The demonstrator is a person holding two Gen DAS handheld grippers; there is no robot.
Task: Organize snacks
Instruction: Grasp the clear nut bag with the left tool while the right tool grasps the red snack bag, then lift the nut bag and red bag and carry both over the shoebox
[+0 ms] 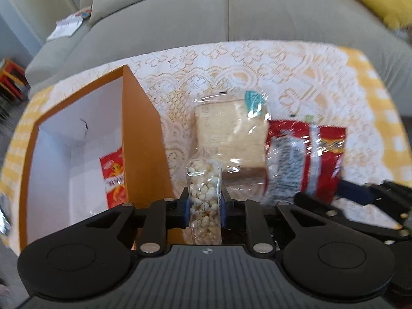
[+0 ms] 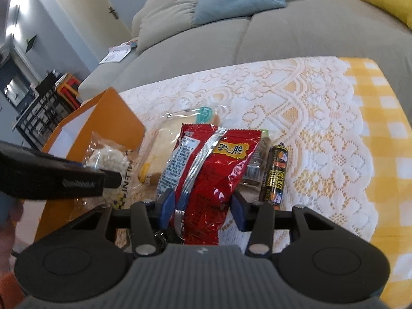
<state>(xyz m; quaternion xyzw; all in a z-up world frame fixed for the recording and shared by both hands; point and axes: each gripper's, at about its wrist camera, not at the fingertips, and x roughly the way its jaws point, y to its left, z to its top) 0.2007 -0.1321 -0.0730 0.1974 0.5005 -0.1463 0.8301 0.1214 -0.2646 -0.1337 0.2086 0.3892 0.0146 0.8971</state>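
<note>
The left gripper [image 1: 204,207] pinches a clear popcorn bag [image 1: 204,193] nearly closed – the right gripper [image 2: 203,206], half-open, clamps a red snack packet [image 2: 206,177]

Box [image 1: 139,139] sits at table [image 1: 296,77] left, open top, one snack packet [image 1: 114,177] inside against its right wall. Right of box: popcorn bag [image 1: 204,195] between left tongs [image 1: 204,206]. Bread pack [image 1: 229,128] behind it, on table. Red bag [image 2: 206,180] between right tongs [image 2: 203,206], right of popcorn bag, in front of bread. Sausage stick [image 2: 274,172] lies on table just right of red bag. Sofa [image 1: 283,18] behind table.
</note>
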